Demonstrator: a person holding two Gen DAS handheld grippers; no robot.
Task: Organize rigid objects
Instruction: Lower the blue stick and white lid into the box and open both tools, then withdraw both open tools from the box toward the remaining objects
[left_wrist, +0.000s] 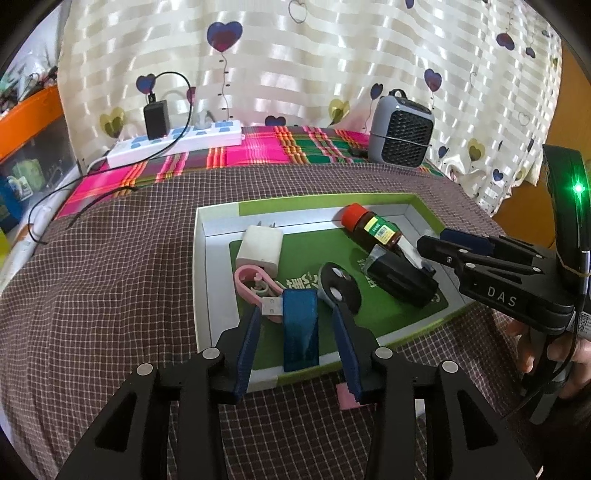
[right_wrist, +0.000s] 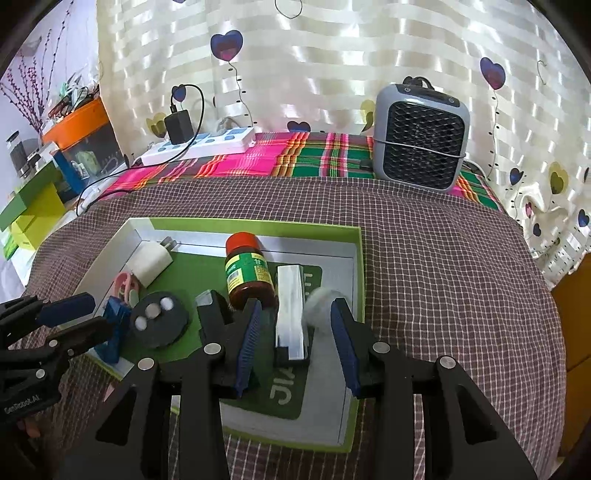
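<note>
A shallow green-and-white box lid (left_wrist: 218, 280) (right_wrist: 354, 273) lies on the checked cloth. Inside it are a white charger (left_wrist: 259, 248) (right_wrist: 150, 263), a pink clip (left_wrist: 248, 284), a blue block (left_wrist: 300, 328) (right_wrist: 114, 325), a black disc (left_wrist: 340, 288) (right_wrist: 159, 319), a red-capped brown bottle (left_wrist: 371, 226) (right_wrist: 248, 271), a black box (left_wrist: 400, 278) (right_wrist: 214, 306) and a silver-white bar (right_wrist: 290, 314). My left gripper (left_wrist: 295, 343) is open, its fingers either side of the blue block. My right gripper (right_wrist: 295, 339) is open around the silver-white bar.
A grey fan heater (left_wrist: 402, 129) (right_wrist: 421, 136) and a white power strip (left_wrist: 177, 142) (right_wrist: 199, 146) with a black adapter stand at the back on a bright plaid cloth. A small pink piece (left_wrist: 347, 397) lies by the lid's near edge. Coloured boxes (right_wrist: 33, 206) sit far left.
</note>
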